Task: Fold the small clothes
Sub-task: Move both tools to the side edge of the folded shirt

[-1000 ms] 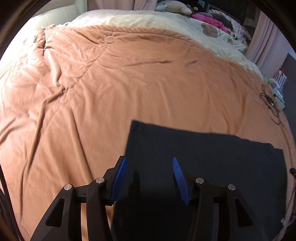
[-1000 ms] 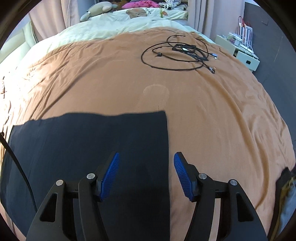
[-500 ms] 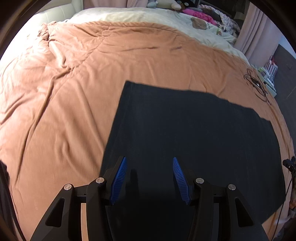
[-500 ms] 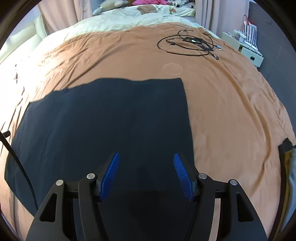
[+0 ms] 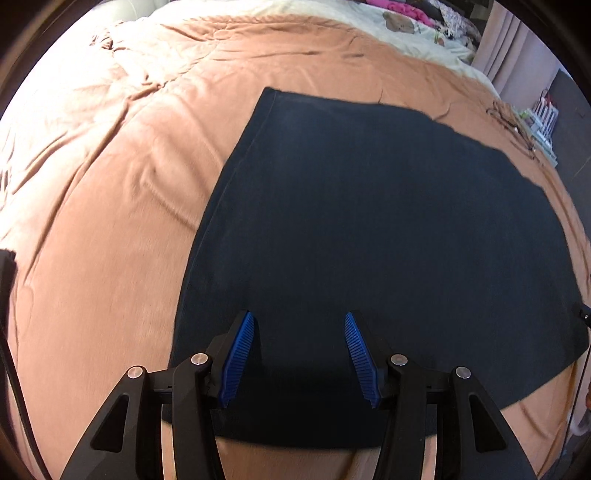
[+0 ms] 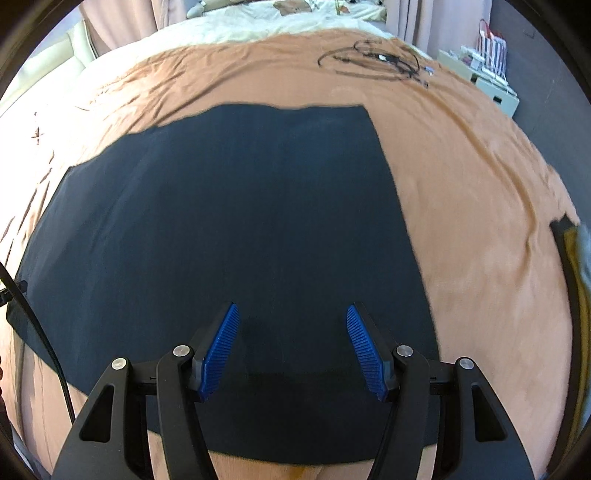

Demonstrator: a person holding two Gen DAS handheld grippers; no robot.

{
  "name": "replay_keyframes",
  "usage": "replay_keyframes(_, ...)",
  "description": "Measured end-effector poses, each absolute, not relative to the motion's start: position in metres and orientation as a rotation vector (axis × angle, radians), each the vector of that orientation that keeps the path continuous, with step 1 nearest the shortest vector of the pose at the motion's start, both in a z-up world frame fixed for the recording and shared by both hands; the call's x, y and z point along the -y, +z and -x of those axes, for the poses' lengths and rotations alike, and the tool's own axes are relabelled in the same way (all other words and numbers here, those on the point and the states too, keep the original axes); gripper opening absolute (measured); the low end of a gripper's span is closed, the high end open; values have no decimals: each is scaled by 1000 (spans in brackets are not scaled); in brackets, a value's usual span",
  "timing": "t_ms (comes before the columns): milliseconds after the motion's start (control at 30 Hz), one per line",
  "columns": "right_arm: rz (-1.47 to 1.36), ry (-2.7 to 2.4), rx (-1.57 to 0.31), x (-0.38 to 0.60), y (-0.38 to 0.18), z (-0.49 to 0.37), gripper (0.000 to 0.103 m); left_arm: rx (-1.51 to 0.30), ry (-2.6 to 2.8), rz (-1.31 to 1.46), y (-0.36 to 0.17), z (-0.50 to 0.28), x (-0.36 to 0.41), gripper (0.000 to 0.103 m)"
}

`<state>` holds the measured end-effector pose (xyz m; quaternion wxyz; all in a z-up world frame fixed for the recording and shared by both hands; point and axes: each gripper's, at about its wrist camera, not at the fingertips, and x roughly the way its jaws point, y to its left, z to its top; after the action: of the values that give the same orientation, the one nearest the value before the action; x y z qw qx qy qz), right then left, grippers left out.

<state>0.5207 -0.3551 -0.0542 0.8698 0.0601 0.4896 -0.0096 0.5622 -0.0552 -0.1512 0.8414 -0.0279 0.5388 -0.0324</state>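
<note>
A dark navy garment [image 5: 369, 229] lies spread flat on the orange bed cover [image 5: 110, 184]. It also shows in the right wrist view [image 6: 229, 229]. My left gripper [image 5: 299, 332] is open and empty, above the garment's near left part. My right gripper [image 6: 291, 325] is open and empty, above the garment's near right part. Both near edges of the garment run under the gripper bodies.
A tangle of black cables [image 6: 373, 61] lies on the cover at the far right. A dark and yellow item [image 6: 572, 258] sits at the right edge. Toys and pink cloth [image 5: 406, 14] lie at the bed's far end. A white cabinet [image 6: 495, 92] stands beside the bed.
Both grippers have drawn back toward the near side, still open. More of the garment now shows in both views, down to its near edge.
</note>
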Motion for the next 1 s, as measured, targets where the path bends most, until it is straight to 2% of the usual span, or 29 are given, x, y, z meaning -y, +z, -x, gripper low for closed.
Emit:
replay_keyframes(267, -185, 1, -1039, 371, -62, -477, 59, -1175, -65, 59, -149, -538, 34, 54)
replay_keyframes(633, -443, 45, -988, 431, -50, -427, 59, -1118, -14, 297, -124, -521, -43, 54)
replay_keyframes(1000, -798, 145, -940, 477, -85, -400, 57, -1214, -111, 512, -155, -508, -53, 54)
